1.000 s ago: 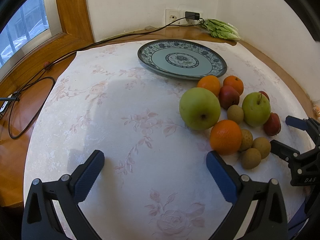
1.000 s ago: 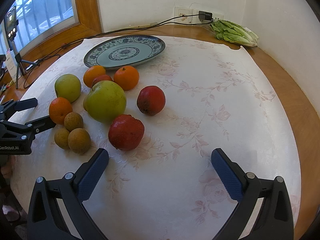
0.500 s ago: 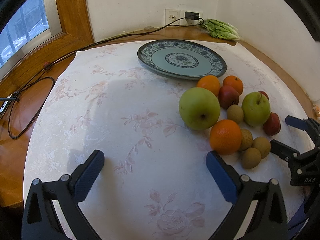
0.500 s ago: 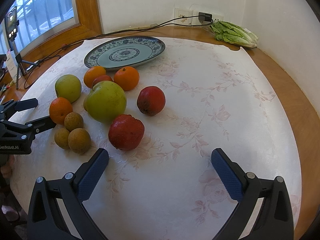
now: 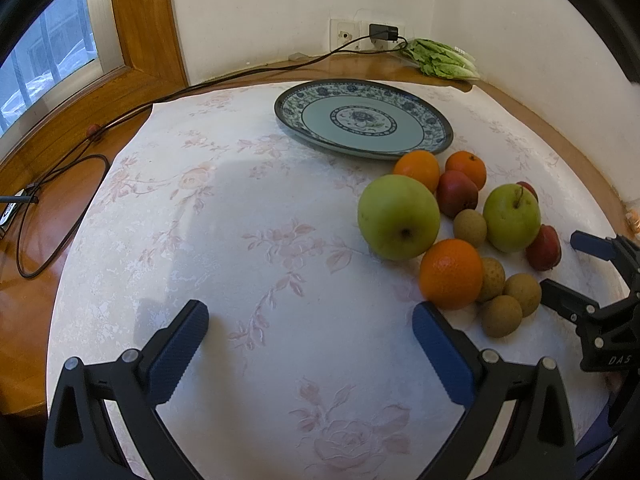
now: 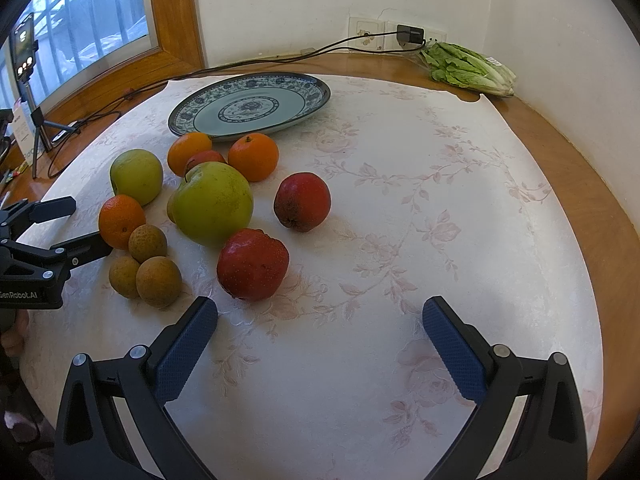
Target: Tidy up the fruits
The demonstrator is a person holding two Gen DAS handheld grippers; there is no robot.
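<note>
Pretty much nothing has moved since a second ago: both grippers hang where they were and no fruit has rolled.

Starting with the big stuff: the round table [image 6: 580, 208] wears a pale floral cloth [image 6: 400, 240], and the blue-patterned plate [image 5: 436, 128] sits empty toward the back, near the wall. All the fruit is still on the cloth just in front of the plate, bunched in one loose cluster. Two green apples, the bigger-looking one [image 5: 398, 216] nearest the left gripper [image 5: 310, 336], the other [image 5: 511, 216] further right. Then three red fruits, which look like small red apples but I can't really tell; the front one [image 6: 253, 264] lies right ahead of the right gripper [image 6: 320, 332]. Three oranges, the nearest [image 5: 451, 274] touching the big green apple. Smallest: four brown, rough-skinned round fruits [image 5: 502, 316] huddled beside that orange.

Both grippers are spread wide with nothing between the fingers.

If the plan is loading the plate, I'd take an outer piece first. The front red fruit stands a little apart, so the right gripper can straddle it without knocking its neighbours. Close across the widest part, gently, since round waxy skin slips. Leave the little brown ones till last, as they'd roll off easily.
</note>
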